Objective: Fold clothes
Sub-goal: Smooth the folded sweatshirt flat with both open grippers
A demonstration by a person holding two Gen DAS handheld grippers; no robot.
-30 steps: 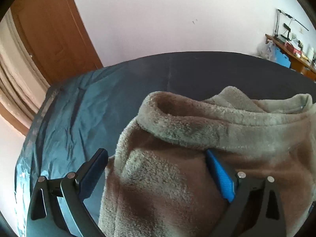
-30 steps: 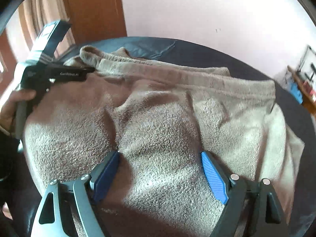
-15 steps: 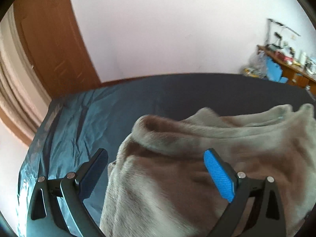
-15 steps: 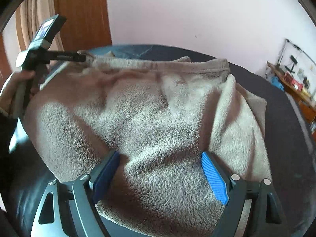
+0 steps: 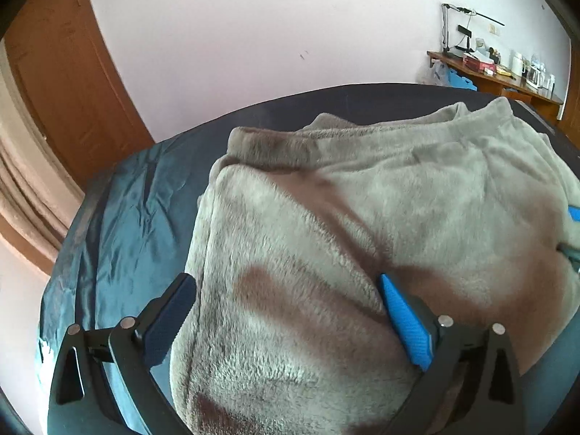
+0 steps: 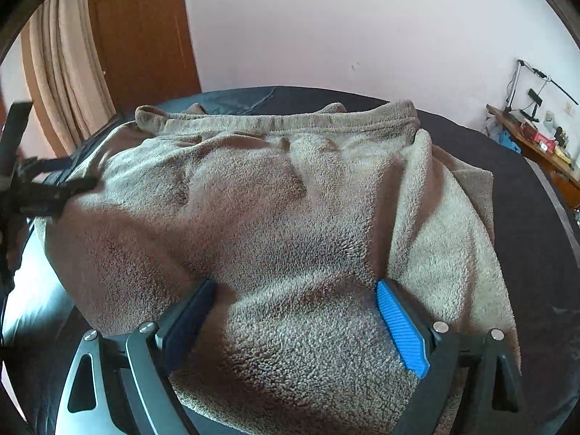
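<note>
Fleece garment (image 6: 290,217) spread flat on dark bed (image 6: 525,199), waistband toward far wall. Right hand-held gripper (image 6: 293,322) over near edge, jaws opening wide, fleece between, pads not pressing. Left hand-held gripper (image 5: 286,319) wide apart astride garment's left edge, gripping nothing.

One grey-brown fleece garment (image 6: 290,217) lies bunched on the dark bed cover (image 6: 525,217). Elastic waistband (image 6: 275,123) at far edge, fabric creased

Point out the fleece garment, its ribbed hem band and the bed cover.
fleece garment (image 6: 290,217), right wrist view, middle of the top layer.
ribbed hem band (image 6: 275,123), right wrist view, band's middle.
bed cover (image 5: 119,217), left wrist view, bare wrinkled part.
</note>
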